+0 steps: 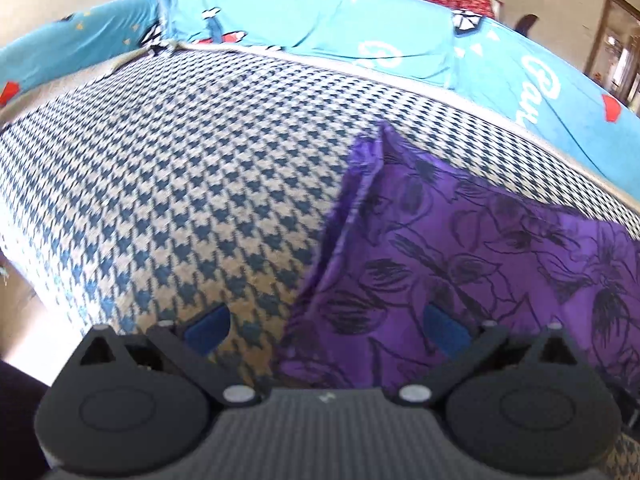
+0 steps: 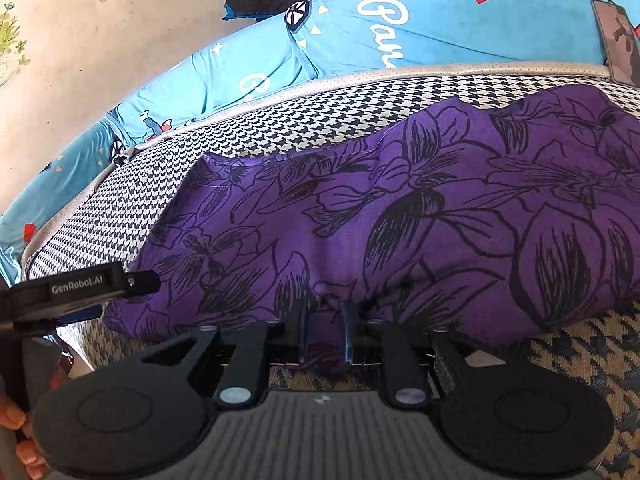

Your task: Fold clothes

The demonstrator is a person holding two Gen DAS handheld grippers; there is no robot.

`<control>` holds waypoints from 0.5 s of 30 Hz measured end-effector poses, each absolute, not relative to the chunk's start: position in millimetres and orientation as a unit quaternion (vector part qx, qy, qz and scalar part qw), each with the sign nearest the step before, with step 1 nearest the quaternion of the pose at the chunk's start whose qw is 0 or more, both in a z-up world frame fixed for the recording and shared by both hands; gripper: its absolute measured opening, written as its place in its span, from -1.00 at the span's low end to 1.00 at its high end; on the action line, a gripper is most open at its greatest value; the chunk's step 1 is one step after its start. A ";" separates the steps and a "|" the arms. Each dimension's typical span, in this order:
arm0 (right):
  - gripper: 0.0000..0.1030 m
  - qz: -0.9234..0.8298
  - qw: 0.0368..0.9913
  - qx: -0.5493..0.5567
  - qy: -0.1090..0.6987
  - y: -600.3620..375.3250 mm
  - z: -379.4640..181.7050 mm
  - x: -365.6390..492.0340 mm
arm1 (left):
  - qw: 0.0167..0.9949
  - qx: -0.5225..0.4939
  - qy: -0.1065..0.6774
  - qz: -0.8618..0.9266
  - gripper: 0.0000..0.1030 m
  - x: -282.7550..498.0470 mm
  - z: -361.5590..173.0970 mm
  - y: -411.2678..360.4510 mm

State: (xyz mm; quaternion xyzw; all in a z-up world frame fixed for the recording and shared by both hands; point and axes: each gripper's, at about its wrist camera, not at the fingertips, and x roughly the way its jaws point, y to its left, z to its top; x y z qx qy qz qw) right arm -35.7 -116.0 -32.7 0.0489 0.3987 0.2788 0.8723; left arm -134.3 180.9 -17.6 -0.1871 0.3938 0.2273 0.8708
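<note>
One purple garment (image 2: 400, 216) with black flower outlines is all the pictures show of the clothes, and it lies on a houndstooth bed (image 1: 180, 184) with blue bedding (image 1: 312, 20) piled behind at 12 o'clock.

In the left wrist view the left hand-held gripper (image 1: 328, 328) is released: its blue pads stand wide apart with nothing between them, one over the bare bed cover, the other over the cloth. The garment's left edge runs from 12 o'clock toward 6 o'clock there, with a raised ridge along it that may be a doubled layer.

In the right wrist view the garment fills the middle as a broad, puffy, wrinkled band, and a dark phone (image 2: 618, 40) leans at 2 o'clock. The right hand-held gripper (image 2: 325, 332) is clenched on the garment's near hem, a tuck of cloth pinched between its pads at 6 o'clock.

As a judgement, folding is under way but not finished: the cloth is neither flat nor a compact stack. Whether this shape is a spread garment being gathered or one already folded over once, I cannot tell; no sleeves or collar show.
</note>
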 end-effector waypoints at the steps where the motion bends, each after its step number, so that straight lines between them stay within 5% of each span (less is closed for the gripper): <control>1: -0.68 0.279 0.873 0.049 0.398 -117.1 -33.0 -37.2 | 0.864 -0.197 0.396 0.241 1.00 -137.2 -19.4 189.5; 15: -0.56 0.314 0.882 0.008 0.350 -100.9 -23.8 -65.3 | 0.823 -0.243 0.414 0.302 1.00 -166.5 -24.9 230.9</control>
